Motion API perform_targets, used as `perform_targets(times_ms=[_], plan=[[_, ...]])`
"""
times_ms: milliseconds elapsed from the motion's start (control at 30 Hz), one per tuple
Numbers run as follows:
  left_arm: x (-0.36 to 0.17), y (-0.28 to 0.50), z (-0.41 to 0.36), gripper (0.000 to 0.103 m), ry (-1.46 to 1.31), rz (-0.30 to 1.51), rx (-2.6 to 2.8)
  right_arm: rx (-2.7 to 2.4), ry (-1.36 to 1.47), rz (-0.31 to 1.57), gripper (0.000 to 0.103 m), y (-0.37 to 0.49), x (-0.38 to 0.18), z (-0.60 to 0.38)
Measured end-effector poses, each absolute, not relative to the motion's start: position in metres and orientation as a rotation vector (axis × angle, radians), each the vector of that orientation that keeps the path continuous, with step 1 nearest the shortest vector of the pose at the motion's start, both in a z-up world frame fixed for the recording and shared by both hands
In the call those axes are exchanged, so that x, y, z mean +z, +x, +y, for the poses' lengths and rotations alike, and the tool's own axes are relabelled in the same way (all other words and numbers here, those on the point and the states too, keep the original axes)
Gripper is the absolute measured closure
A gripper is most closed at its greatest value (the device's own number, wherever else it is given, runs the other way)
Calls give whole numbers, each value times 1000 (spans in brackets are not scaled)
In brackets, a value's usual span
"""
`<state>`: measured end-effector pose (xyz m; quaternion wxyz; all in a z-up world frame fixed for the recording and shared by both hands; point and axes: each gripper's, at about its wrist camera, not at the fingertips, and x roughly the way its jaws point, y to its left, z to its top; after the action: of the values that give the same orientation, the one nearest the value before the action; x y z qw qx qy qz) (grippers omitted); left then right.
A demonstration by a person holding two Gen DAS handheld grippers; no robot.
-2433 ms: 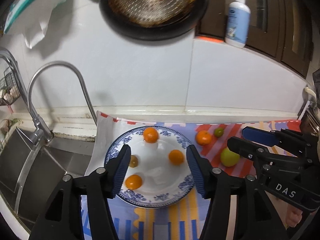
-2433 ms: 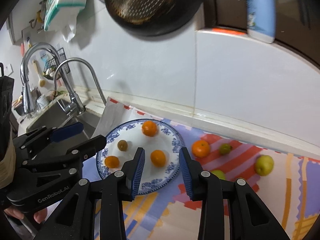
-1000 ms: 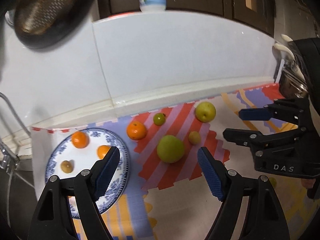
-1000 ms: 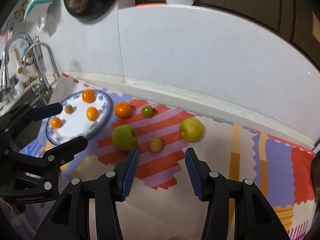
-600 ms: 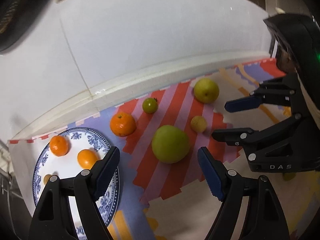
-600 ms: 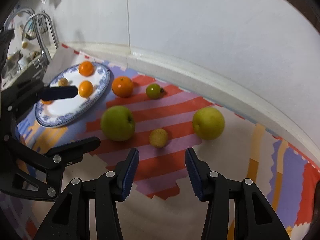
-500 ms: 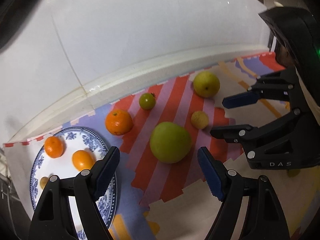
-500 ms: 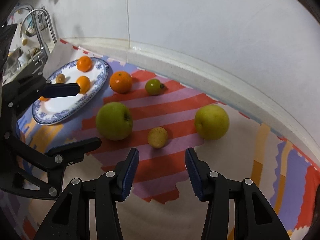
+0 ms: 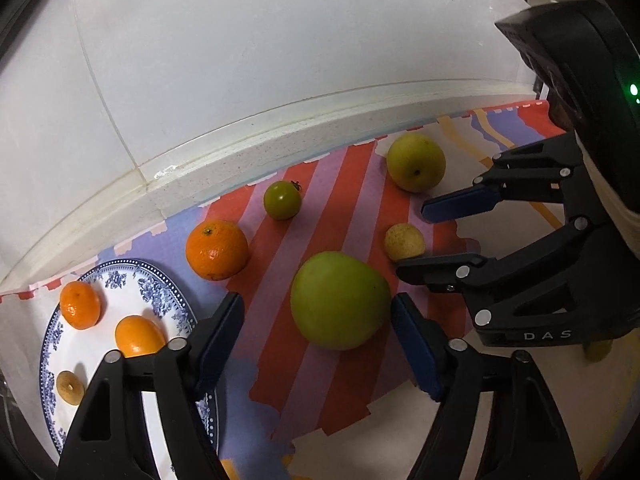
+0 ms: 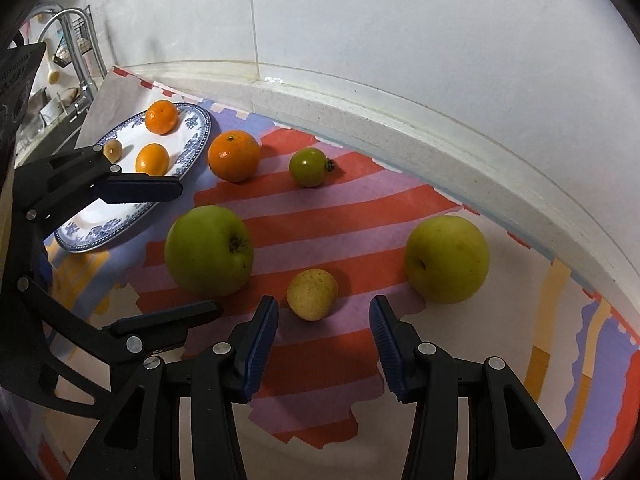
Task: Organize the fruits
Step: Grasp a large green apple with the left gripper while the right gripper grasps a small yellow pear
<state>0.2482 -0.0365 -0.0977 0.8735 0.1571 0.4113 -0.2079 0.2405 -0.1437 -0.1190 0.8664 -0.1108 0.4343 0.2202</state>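
In the left wrist view, the left claw (image 9: 314, 338) covered the near rim of the blue-patterned plate (image 9: 160, 292), and one finger overlapped the lower edge of the orange fruit (image 9: 138, 336) lying on it. The small yellowish fruit (image 9: 404, 240) was partly hidden behind a finger of the right claw (image 9: 416, 236). A yellow-green object (image 9: 598, 350) showed only as a sliver beneath that claw's body, too little to identify. In the right wrist view, the left claw (image 10: 188, 248) crossed the plate (image 10: 120, 224) and hid much of it. The faucet (image 10: 76, 36) and rack at the far left were small and indistinct.
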Motion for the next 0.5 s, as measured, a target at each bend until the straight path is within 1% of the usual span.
perform_targets(times_ms=[133,200,233,267,300,367,500], plan=[[-99,251,-38,37,317,871,-450,471,-217,917,59,244,-122,-143],[-100,253,-39,42,306,880,-459,476,-213,919,61,245,-123,-143],[-101,253,-38,44,300,883,-464,480,-211,921,64,245,-124,-143],[-101,253,-38,50,292,886,-473,482,-210,922,67,245,-124,-143],[-101,253,-39,54,288,889,-479,482,-209,921,70,245,-124,-144],[-101,253,-43,54,292,886,-472,484,-209,918,75,245,-123,-144],[-101,250,-44,54,259,889,-452,468,-201,914,75,244,-123,-147]])
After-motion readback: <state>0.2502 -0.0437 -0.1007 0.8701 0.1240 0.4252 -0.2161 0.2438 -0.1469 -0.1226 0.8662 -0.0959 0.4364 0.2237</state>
